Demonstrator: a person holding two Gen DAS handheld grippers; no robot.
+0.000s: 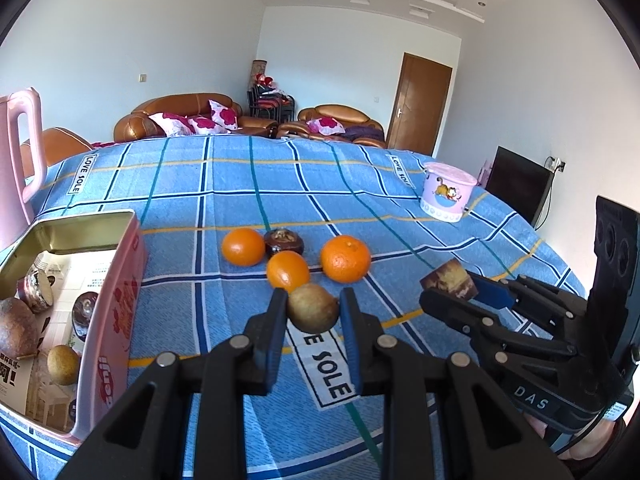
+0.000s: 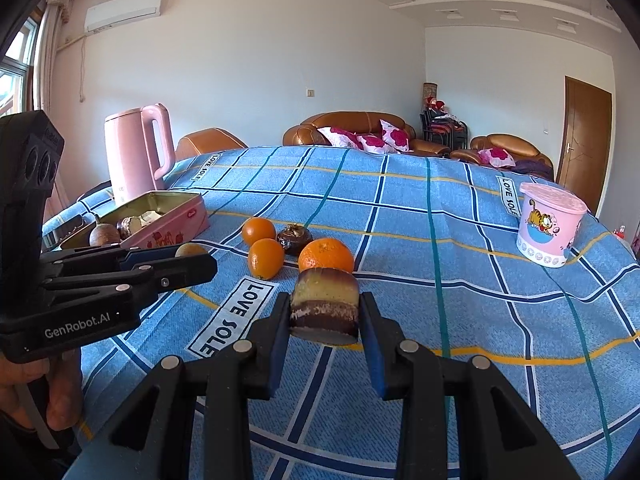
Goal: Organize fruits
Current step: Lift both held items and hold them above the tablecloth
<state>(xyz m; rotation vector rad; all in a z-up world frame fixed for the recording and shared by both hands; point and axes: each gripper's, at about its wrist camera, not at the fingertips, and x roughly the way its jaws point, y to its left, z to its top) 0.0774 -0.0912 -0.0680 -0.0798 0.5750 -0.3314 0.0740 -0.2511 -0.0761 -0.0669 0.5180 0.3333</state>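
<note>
Right wrist: blue plaid cloth (image 2: 400, 216); brown sofas (image 2: 352, 128) behind.

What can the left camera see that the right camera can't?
Only the left view shows the black TV and the small fruit deep inside the tin. Only the right view shows the window and air conditioner. Both show three oranges, the pink bucket, kettle and both grippers, each holding something.

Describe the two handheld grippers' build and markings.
Both are black plastic with blue pads and silver pivot pins. The left gripper carries white "GenRobot.AI" lettering on its body; the right gripper shows "DAS". Each has an upright black camera block.
</note>
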